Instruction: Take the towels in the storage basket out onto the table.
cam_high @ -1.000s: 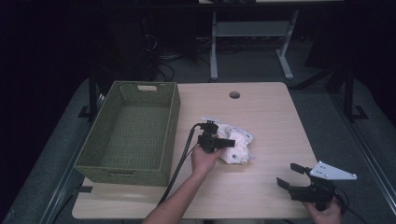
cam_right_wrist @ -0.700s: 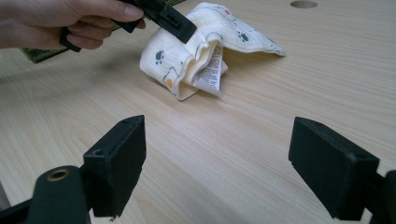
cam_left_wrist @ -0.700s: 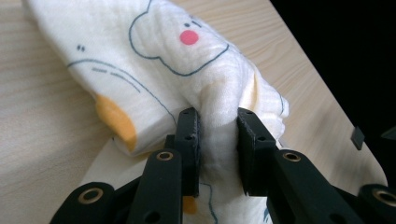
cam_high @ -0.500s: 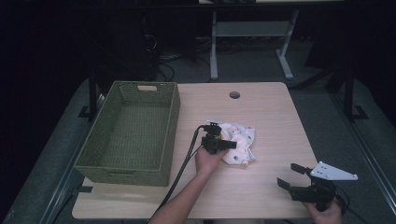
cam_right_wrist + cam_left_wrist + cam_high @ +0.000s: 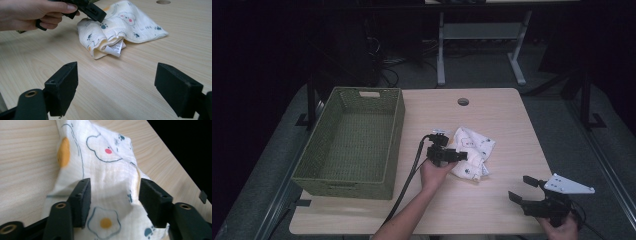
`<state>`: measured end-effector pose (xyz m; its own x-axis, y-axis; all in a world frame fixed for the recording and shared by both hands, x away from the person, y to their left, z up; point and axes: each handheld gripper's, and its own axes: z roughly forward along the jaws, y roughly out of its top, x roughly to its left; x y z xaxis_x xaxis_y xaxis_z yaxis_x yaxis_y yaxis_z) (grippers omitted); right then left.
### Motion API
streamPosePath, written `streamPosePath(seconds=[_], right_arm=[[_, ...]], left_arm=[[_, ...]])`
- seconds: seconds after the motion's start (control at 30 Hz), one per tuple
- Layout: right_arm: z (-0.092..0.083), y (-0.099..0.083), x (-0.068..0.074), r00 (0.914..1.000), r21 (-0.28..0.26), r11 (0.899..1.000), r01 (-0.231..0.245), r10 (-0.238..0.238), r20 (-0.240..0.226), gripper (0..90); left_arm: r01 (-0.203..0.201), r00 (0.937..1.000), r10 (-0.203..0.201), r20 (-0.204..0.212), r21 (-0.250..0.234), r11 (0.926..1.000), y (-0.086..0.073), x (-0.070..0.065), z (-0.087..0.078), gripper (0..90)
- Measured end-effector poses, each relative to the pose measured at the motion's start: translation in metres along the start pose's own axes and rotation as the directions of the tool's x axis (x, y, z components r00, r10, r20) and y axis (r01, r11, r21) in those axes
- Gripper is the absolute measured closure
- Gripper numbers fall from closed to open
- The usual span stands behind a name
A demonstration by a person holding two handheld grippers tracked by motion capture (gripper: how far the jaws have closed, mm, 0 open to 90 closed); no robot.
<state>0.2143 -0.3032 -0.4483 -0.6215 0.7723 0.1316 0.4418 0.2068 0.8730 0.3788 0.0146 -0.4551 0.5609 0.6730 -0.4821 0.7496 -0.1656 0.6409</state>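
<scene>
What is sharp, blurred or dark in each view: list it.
High view: wooden table lit, floor around it dark. Left gripper view: printed cloth sharp farther off, soft between the jaws. Right gripper view: cloth's label readable-sharp, near jaws slightly soft.

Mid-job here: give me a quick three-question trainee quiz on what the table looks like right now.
1. True or false: the printed cloth lies inside the green basket.
2. Which tongs are over the cloth: A) left tongs, B) right tongs, C) both?
3. What sticks out from the cloth's folded edge in the right gripper view?

Key:
1. False. The cloth lies crumpled on the wooden table, to the right of the basket.
2. A. The left tongs have just been opening, with cloth between the jaws but the pads not pressing on it; the right tongs stand open near the table's front right corner, apart from the cloth.
3. A small white care label.
</scene>
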Motion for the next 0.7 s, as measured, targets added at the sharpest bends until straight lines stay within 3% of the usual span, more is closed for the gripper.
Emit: streamPosePath(seconds=[0.27, 0.7], right_arm=[[0.002, 0.0, -0.001, 1.0, 0.007, 1.0, -0.004, 0.004, 0.002, 18.1], [0.003, 0.0, -0.002, 0.9999, 0.02, 1.0, -0.005, 0.005, 0.011, 18.0]], left_arm=[[-0.004, 0.9999, 0.005, 0.013, -0.049, 0.9988, -0.003, 0.0, -0.021, 33.9], [-0.065, 0.9978, 0.066, 0.012, -0.079, 0.9948, -0.019, -0.003, -0.05, 30.9]])
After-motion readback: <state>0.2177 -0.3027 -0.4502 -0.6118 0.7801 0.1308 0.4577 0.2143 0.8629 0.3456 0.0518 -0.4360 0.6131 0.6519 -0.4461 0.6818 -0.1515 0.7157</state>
